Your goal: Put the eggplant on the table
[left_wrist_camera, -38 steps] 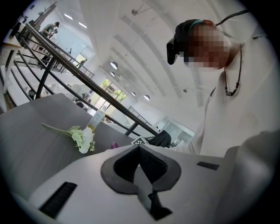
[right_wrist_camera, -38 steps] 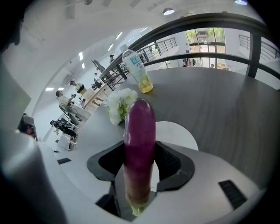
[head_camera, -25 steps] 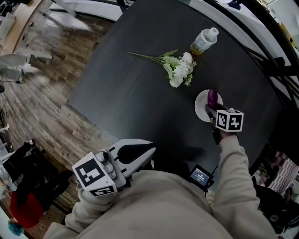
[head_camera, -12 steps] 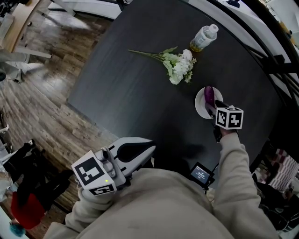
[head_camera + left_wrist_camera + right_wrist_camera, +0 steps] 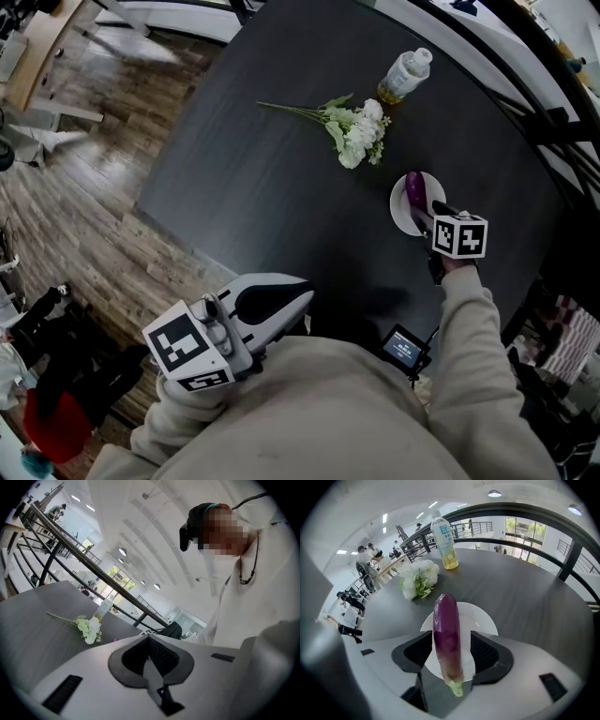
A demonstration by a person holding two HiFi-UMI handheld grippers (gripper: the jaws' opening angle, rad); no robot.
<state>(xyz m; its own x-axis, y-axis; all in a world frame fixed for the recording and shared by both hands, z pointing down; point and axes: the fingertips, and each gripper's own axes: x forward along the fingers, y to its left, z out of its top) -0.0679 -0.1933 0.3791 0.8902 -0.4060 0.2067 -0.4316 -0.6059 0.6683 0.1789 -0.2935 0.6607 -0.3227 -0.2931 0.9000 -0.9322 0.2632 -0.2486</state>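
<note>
A long purple eggplant (image 5: 446, 634) stands between the fingers of my right gripper (image 5: 451, 638), green stem end toward the camera. Its jaws are opening, and a gap shows on each side of it. Below it lies a small white plate (image 5: 483, 617) on the dark table (image 5: 281, 187). In the head view the eggplant (image 5: 413, 187) rests over the plate (image 5: 400, 214), just ahead of the right gripper (image 5: 427, 221). My left gripper (image 5: 302, 300) is held near my body, off the table's near edge. Its fingers meet at the tips (image 5: 149, 638) with nothing between them.
White flowers (image 5: 357, 132) with a green stem lie mid-table. A plastic bottle (image 5: 405, 78) of yellow liquid lies behind them. A small device with a screen (image 5: 404, 352) sits at the table's near edge. Wooden floor (image 5: 66, 206) lies to the left, and a black railing runs behind the table.
The right gripper's jaws have widened around the eggplant. The eggplant's far end has shifted a little up and to the left over the plate. The left gripper has not moved.
</note>
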